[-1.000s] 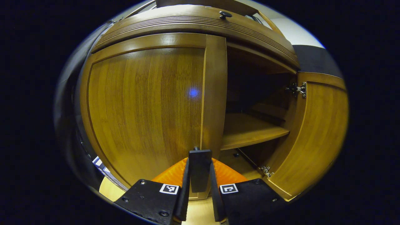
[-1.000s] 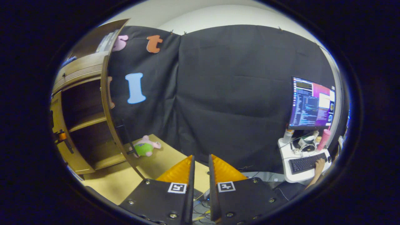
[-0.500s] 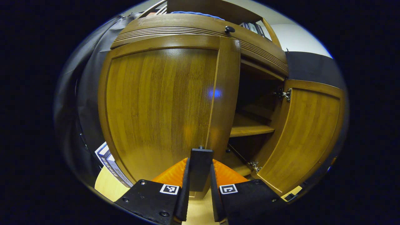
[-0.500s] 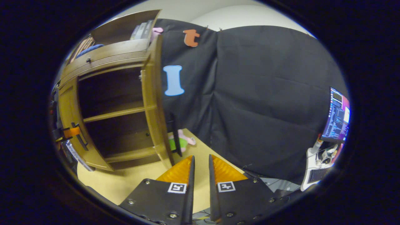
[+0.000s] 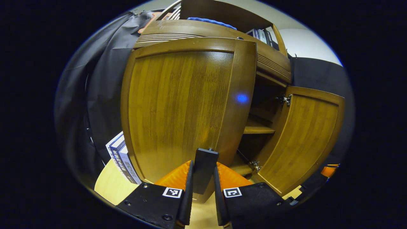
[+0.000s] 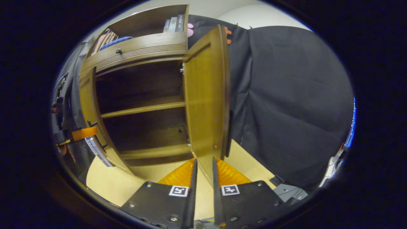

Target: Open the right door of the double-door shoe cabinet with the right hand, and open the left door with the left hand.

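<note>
Shoe cabinet (image 6: 136, 54) sits on the pale surface (image 6: 105, 181) w/ both doors off the front. Left door (image 5: 178, 108) is partly swung out; its dark handle (image 5: 205, 170) is pinched between the left gripper (image 5: 203, 190) jaws. Right door (image 6: 206, 105) stands wide open, inner shelf (image 6: 143, 108) showing. Right gripper (image 6: 203, 190) is near that door's lower edge, jaws narrowly parted, gripping nothing. Books (image 5: 122, 157) lean beside the cabinet.

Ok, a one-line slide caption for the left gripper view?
Left gripper clamps the dark flat handle of the brown wooden left door, swung partly open; right door stands open.
</note>
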A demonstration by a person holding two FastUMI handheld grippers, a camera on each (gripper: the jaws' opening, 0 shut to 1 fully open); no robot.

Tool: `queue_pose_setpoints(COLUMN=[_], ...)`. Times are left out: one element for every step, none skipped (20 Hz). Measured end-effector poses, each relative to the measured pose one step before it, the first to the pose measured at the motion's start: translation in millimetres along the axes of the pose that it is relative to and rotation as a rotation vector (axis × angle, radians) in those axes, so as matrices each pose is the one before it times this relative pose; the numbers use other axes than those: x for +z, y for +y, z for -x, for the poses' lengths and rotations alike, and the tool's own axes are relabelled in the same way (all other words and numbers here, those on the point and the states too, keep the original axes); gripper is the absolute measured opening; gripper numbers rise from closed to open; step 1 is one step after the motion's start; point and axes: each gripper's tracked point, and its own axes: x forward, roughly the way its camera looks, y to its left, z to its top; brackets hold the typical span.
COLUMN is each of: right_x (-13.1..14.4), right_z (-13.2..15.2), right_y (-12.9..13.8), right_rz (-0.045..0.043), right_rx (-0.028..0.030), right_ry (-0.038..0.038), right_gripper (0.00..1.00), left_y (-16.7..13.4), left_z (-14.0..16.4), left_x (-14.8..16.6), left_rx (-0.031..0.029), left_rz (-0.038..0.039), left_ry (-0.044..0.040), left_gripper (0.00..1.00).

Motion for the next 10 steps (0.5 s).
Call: queue_pose_setpoints(right_x=[0.89,-0.4,1.42,-2.34,3.63,2.81,1.68,1.48,0.77,-0.79], right_z=[-1.75,-3.14,-1.74,-2.89,-1.57,-1.04,-2.47,-3.66,-2.27,-1.55], right_y=[8.02,5.92,8.62,6.0,8.2,7.59,8.32,7.39,7.61,7.56], right_rz=[0.0068,0.00724,0.00189,-0.00096,-0.00113,-0.00086,0.00268,0.00689,0.01027,0.0106], right_rx=[0.02117,0.0139,0.0239,0.0213,0.01803,0.02083,0.02098,0.01908,0.01873,0.01906], right_ry=[0.00073,-0.00049,-0.0001,0.00361,0.00296,0.00199,0.00173,0.00167,0.00121,0.00366], right_gripper=[0.28,0.37,0.4,0.45,0.48,0.53,0.48,0.49,0.49,0.53], left_y=[2.11,3.58,2.63,2.84,2.97,3.04,3.2,2.84,2.65,2.23], left_z=[5.05,4.75,5.0,5.32,4.9,4.97,4.72,5.85,2.18,4.04], left_x=[-0.39,-0.27,-0.4,-1.07,-0.04,-0.9,-0.5,0.41,-1.11,-0.04], left_rx=[0.00398,0.00444,0.00426,0.00493,0.00461,0.00503,0.00452,0.00417,0.00212,0.00376], left_rz=[0.00885,0.00881,0.00738,0.00571,0.0066,0.01033,0.01862,0.0212,0.01839,0.01163], left_ry=[-0.00084,-0.00068,-0.00111,-0.00118,-0.00137,-0.00243,-0.00184,-0.00281,-0.0002,-0.00045], left_gripper=[0.33,0.33,0.33,0.33,0.33,0.35,0.33,0.32,0.29,0.31])
